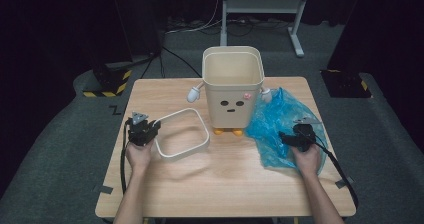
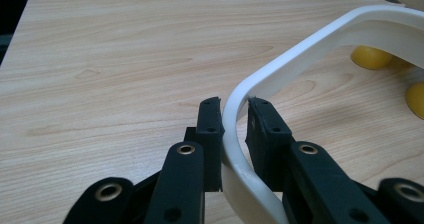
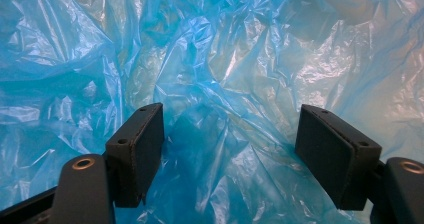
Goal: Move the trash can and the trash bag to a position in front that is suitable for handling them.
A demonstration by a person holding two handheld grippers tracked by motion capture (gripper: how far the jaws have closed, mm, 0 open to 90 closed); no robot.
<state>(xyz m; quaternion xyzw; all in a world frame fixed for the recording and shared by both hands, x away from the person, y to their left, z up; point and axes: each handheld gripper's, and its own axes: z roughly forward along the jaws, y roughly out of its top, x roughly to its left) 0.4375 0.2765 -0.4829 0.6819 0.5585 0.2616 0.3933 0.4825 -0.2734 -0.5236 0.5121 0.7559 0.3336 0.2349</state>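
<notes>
A beige bin [image 1: 232, 84] with a drawn face, small arms and yellow feet [image 2: 370, 56] stands upright at the back middle of the wooden table [image 1: 225, 184]. To its left a white rounded-square ring [image 1: 182, 134] lies on the table. My left gripper [image 1: 154, 126] is shut on the ring's near-left corner, and the white band [image 2: 320, 39] runs between the black pads [image 2: 210, 124] of that left gripper [image 2: 234, 115]. A crumpled blue plastic bag [image 1: 277, 116] lies right of the bin. Over its near part my right gripper [image 1: 286, 136] hovers open, and in its own view the right gripper [image 3: 230, 139] has blue film [image 3: 225, 49] behind its wide jaws.
Behind the table stands a white metal frame [image 1: 260, 6] with cables on the floor. Yellow-and-black striped bases sit on the floor at the left [image 1: 107, 86] and right [image 1: 345, 81]. Bare wood spans the table's front half.
</notes>
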